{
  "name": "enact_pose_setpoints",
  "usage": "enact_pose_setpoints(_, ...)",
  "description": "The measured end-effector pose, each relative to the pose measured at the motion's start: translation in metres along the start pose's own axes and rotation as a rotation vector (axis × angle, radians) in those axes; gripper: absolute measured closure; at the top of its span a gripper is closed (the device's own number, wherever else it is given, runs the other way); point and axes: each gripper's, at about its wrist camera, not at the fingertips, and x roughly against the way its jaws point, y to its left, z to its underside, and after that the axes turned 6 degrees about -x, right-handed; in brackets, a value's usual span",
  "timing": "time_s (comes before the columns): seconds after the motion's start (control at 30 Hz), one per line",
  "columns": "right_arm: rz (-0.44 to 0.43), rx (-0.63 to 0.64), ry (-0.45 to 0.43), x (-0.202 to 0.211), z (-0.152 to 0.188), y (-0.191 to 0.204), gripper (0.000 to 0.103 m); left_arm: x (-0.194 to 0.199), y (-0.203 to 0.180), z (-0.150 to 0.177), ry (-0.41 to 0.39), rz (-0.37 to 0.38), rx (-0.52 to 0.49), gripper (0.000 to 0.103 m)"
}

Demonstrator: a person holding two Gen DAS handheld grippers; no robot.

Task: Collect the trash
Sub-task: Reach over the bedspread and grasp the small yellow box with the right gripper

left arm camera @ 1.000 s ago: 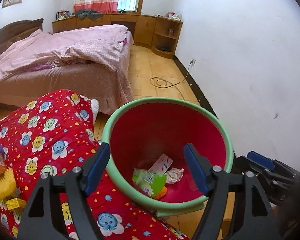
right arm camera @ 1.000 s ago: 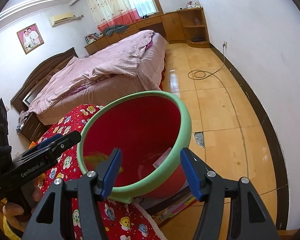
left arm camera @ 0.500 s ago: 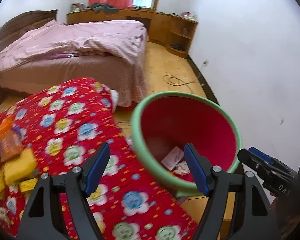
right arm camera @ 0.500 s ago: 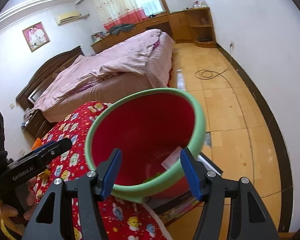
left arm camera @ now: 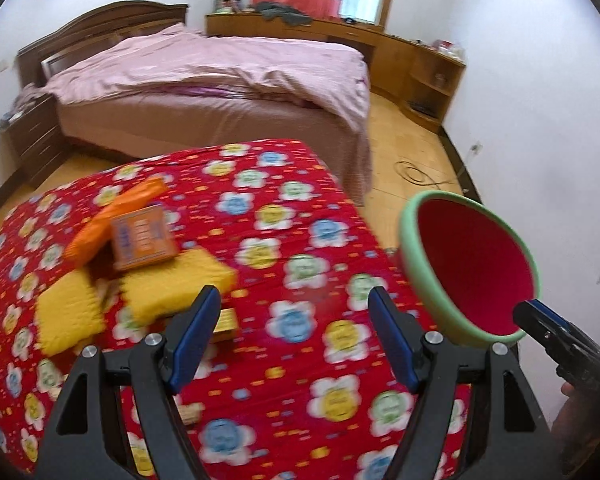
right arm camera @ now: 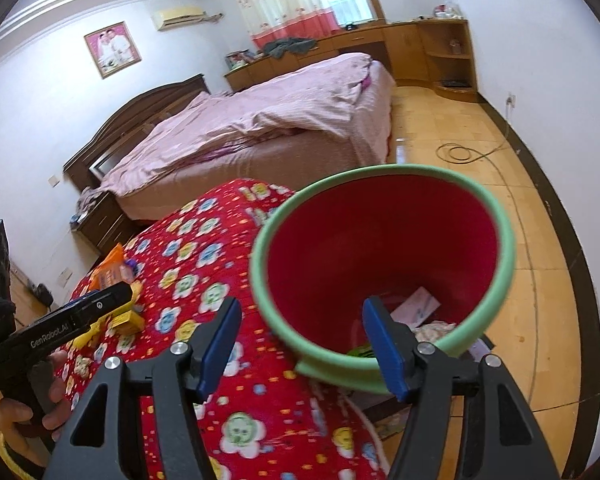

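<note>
A red bin with a green rim (right arm camera: pixel 384 264) stands on the floor beside a red flowered cloth (left arm camera: pixel 292 248); it also shows in the left wrist view (left arm camera: pixel 472 272). Paper scraps (right arm camera: pixel 416 308) lie inside it. Trash lies on the cloth: an orange box (left arm camera: pixel 144 238), an orange packet (left arm camera: pixel 116 212), two yellow sponge-like pads (left arm camera: pixel 172 284), a small yellow box (left arm camera: pixel 225 320). My left gripper (left arm camera: pixel 294 340) is open and empty above the cloth, right of the pads. My right gripper (right arm camera: pixel 302 348) is open and empty over the bin's near rim.
A bed with pink bedding (left arm camera: pixel 220 80) stands behind the cloth. Wooden cabinets (left arm camera: pixel 416 68) line the far wall. A cable (left arm camera: pixel 416 172) lies coiled on the tile floor by the white wall. A nightstand (left arm camera: pixel 28 136) is left of the bed.
My left gripper has swung left, from over the bin to over the cloth, bringing the trash pile into view. My right gripper stays over the bin, shifted slightly left.
</note>
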Motion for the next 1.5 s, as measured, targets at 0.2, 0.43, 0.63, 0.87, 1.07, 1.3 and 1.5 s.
enact_pose_setpoints(0.2,-0.027,0.034,0.025,-0.012,0.009,0.032,0.036,0.011,0.043,0.009,-0.007,-0.070,0.048,0.027)
enact_pose_setpoints(0.43,-0.053,0.082,0.055,-0.026,0.016,0.069,0.036,0.019,0.097,0.019,-0.001,-0.131,0.122,0.027)
enact_pose_setpoints(0.63,-0.082,0.132,0.083,-0.043,0.020,0.104,0.030,0.018,0.140,0.029,0.019,-0.213,0.192,0.027)
enact_pose_setpoints(0.87,-0.126,0.209,0.146,-0.073,0.026,0.149,0.029,0.012,0.180,0.047,0.046,-0.252,0.278,0.027)
enact_pose_setpoints(1.07,-0.151,0.253,0.196,-0.101,0.031,0.179,0.029,0.002,0.199,0.059,0.070,-0.261,0.342,0.027)
enact_pose_setpoints(1.3,-0.155,0.264,0.275,-0.126,0.050,0.193,0.029,-0.007,0.209,0.067,0.079,-0.223,0.399,0.027)
enact_pose_setpoints(1.5,-0.145,0.279,0.292,-0.138,0.062,0.200,0.029,-0.007,0.215,0.071,0.058,-0.141,0.471,0.027)
